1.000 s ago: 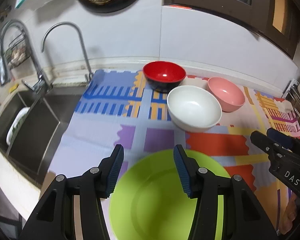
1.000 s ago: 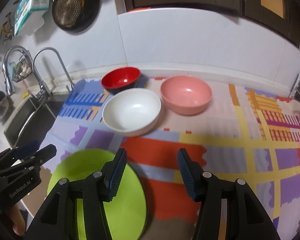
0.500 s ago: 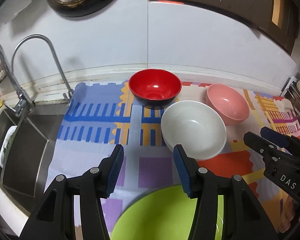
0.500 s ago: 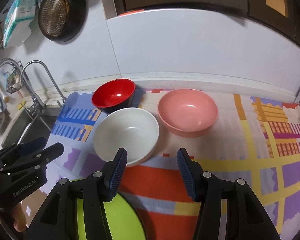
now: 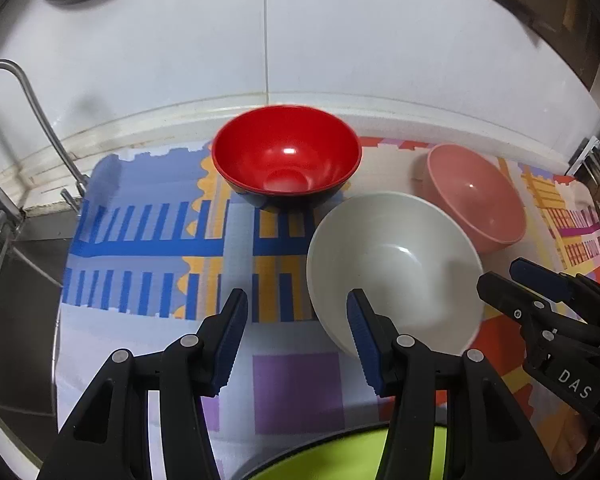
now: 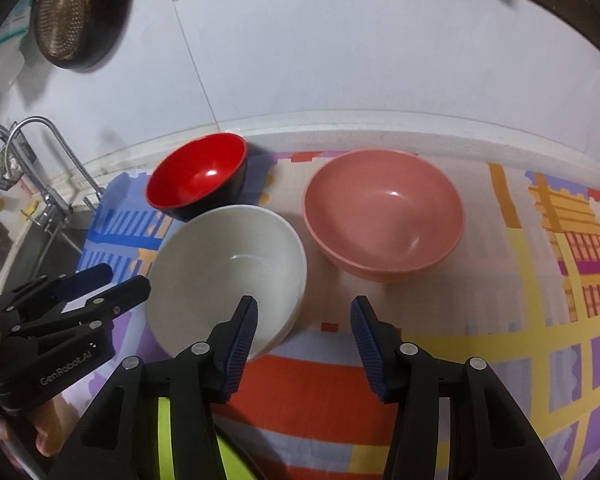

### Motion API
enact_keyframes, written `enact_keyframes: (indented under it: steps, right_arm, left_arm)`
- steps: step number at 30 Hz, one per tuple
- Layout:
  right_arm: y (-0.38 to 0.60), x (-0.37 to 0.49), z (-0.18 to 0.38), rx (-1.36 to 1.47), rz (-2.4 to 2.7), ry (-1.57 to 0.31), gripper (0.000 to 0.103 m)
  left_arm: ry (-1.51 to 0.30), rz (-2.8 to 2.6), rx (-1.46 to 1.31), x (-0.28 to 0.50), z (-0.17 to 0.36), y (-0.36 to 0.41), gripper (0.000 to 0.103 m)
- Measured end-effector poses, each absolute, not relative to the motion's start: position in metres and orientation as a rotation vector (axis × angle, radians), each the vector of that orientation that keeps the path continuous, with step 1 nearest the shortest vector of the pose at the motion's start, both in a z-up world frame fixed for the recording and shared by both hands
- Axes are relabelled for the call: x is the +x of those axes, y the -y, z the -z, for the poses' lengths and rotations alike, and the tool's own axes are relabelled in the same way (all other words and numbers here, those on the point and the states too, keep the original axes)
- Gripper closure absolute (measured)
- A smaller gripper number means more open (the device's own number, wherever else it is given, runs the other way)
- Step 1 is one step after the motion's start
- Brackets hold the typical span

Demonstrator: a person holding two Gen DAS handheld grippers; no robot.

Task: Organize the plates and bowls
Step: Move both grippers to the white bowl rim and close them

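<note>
Because three bowls sit clustered at the back of the patterned mat, they look ready to be nested: the white bowl lies nearest, the red bowl just behind it to the left and close to the wall, the pink bowl beside it on the right. All three are upright and empty, rims close together, though whether any two touch cannot be told. A green plate shows only as a sliver at the lower edge, under the tools, nearest the person.

With the left gripper, the jaws stand apart and nothing is between them; its right finger overlaps the near-left rim of the white bowl in view, probably lined up to pinch that rim. On the right gripper the jaws have just been closing a little, yet they remain apart and empty, the left finger over the white bowl's near-right rim. Both tools point steeply down toward that bowl, so it seems the first piece to be picked up.

A sink with its tap lies off the mat's left edge.
</note>
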State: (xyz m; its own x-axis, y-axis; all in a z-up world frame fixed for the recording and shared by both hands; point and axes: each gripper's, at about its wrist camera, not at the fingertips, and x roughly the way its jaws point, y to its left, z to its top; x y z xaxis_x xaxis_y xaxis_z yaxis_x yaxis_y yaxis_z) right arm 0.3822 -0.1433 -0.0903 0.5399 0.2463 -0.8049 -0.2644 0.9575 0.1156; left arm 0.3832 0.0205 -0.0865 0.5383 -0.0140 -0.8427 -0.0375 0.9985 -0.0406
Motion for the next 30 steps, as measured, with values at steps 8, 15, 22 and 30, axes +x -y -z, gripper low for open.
enact_keyframes:
  steps: [8,15,22,30]
  right_arm:
    - [0.140,0.397,0.104,-0.016,-0.307,-0.990,0.064]
    - [0.136,0.403,0.111,-0.018,-0.317,-1.014,0.076]
    - [0.133,0.405,0.112,-0.010,-0.348,-1.023,0.089]
    - [0.137,0.405,0.108,0.016,-0.342,-1.026,0.090]
  left_arm:
    - [-1.045,-0.016,-0.055,0.401,0.105,-0.023,0.057]
    - [-1.068,0.008,-0.071,0.408,0.113,-0.021,0.074]
    - [-1.077,0.031,-0.070,0.412,0.113,-0.013,0.090]
    - [-1.081,0.015,-0.081,0.408,0.111,-0.010,0.091]
